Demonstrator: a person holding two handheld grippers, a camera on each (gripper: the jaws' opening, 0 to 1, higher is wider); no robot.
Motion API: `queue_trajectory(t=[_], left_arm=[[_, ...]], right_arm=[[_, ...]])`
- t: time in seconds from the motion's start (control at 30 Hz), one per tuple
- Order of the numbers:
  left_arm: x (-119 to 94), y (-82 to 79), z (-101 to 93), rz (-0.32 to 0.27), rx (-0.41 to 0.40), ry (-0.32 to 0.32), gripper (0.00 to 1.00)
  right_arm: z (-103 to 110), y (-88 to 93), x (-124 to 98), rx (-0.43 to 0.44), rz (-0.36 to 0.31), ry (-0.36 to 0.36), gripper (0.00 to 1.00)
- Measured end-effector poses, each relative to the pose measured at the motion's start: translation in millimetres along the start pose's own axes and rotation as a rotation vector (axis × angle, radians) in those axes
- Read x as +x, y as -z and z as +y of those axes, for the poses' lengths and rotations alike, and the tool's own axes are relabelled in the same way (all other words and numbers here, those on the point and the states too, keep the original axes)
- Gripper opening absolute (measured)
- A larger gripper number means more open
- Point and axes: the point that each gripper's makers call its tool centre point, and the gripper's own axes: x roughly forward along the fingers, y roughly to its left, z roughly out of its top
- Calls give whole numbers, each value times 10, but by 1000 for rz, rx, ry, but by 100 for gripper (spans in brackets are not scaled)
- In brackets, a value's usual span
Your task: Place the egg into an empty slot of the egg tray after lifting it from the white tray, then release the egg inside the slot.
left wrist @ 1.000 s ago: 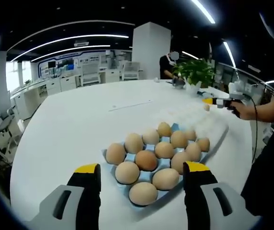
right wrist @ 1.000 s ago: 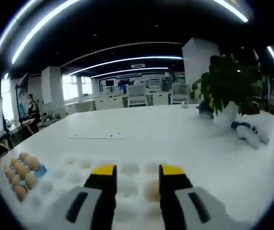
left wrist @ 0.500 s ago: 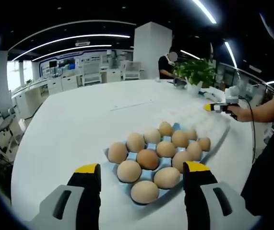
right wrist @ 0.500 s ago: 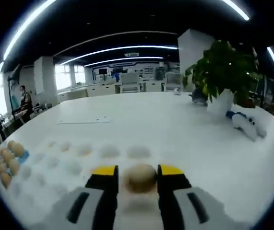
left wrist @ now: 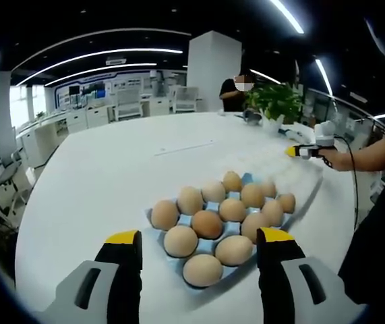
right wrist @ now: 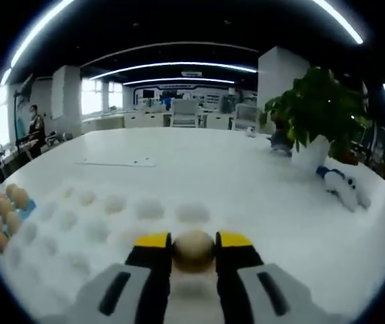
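In the right gripper view, my right gripper [right wrist: 193,244] pinches a brown egg [right wrist: 193,250] at lower centre, above the white tray [right wrist: 104,223]. In the left gripper view, my left gripper [left wrist: 199,237] has its jaws spread wide, low in frame, near the blue egg tray [left wrist: 244,179] of brown eggs at centre.

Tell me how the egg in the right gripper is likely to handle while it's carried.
The egg sits pinched between the right gripper's yellow tips, so it is probably brittle under extra squeeze. Its smooth rounded shell could slip. Set on the flat table, it would likely roll.
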Motion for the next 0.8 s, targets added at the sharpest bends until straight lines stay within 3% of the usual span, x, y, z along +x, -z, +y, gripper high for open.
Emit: queue_trajectory(t=[0.2, 0.27, 0.57, 0.8], left_arm=[[-14, 16, 13, 0, -5, -6, 68], [-12, 24, 5, 3, -3, -3, 68], [-2, 17, 4, 3, 0, -1, 69], [1, 19, 3, 5, 1, 0, 70]], right_arm=[[-54, -105, -118, 26, -35, 15, 24], [16, -161, -170, 36, -47, 7, 24], [478, -419, -286, 44, -103, -90, 24], [956, -614, -351, 57, -141, -220, 25]])
